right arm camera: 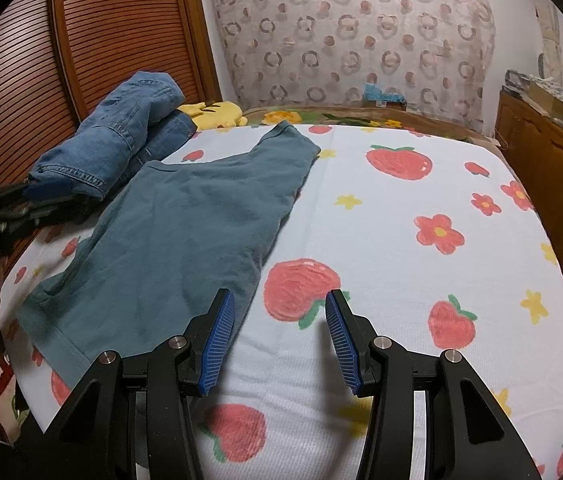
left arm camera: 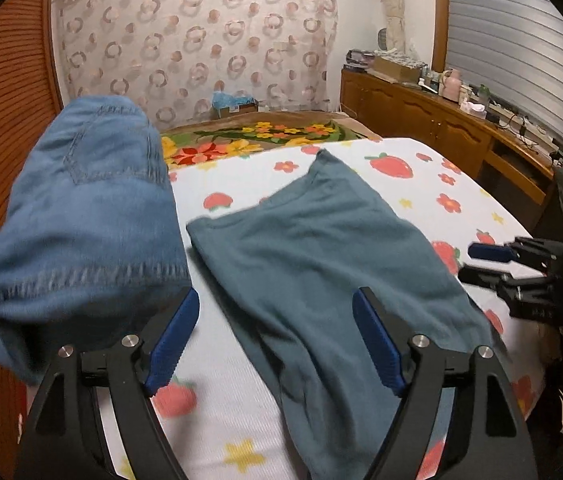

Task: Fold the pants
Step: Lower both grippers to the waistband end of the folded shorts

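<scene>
Both the left gripper [left arm camera: 275, 340] and right gripper [right arm camera: 279, 340] hang open-jawed, empty, over soft, limp teal cotton pants [right arm camera: 185, 232], best pinched at the waistband hem.

Teal pants [left arm camera: 321, 248] flat on strawberry sheet [left arm camera: 401, 184] (folded jeans [left arm camera: 81, 220] alongside)

Teal pants [right arm camera: 185, 220] — flat, partly folded — on strawberry sheet [right arm camera: 381, 220].

The right half of the bed [right arm camera: 421, 216] is bare and easy to reach across, but the teal pants [right arm camera: 185, 216] cover the middle and a heap of jeans [right arm camera: 121, 140] blocks the far left corner.
</scene>
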The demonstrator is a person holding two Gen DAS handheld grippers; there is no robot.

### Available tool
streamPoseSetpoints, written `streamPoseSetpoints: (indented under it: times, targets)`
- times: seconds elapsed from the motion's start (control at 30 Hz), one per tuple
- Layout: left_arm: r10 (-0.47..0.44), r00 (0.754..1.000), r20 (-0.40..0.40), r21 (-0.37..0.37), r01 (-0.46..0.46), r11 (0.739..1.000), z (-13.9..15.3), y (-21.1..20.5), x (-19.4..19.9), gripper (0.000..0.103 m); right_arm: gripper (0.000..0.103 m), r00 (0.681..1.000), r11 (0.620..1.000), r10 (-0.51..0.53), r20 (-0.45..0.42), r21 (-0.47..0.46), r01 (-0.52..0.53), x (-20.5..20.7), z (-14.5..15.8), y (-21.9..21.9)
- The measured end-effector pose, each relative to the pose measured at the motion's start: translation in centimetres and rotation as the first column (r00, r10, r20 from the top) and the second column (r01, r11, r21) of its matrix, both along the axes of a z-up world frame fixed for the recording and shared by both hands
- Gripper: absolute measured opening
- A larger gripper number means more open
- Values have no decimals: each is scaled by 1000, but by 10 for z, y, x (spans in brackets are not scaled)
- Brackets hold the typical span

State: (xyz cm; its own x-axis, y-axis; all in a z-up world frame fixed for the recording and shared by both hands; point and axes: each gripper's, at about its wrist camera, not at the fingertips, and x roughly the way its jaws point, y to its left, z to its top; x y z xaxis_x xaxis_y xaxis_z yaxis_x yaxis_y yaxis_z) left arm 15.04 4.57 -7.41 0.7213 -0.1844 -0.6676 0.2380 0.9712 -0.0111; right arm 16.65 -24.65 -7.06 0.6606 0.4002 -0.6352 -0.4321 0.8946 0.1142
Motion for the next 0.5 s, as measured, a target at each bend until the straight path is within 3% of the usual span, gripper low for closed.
streamPoseSetpoints:
  times: [0.3, 0.5]
  targets:
    - [12, 999, -30, -33, -13, 999, -16, 4, -36, 77, 49, 999, 1000, 7, 33, -12, -6, -8, 5, -1]
    - [9, 999, -49, -45, -11, 999, -25, 2, -65, 75, 49, 996, 996, 83, 27, -23, -83, -47, 6, 2]
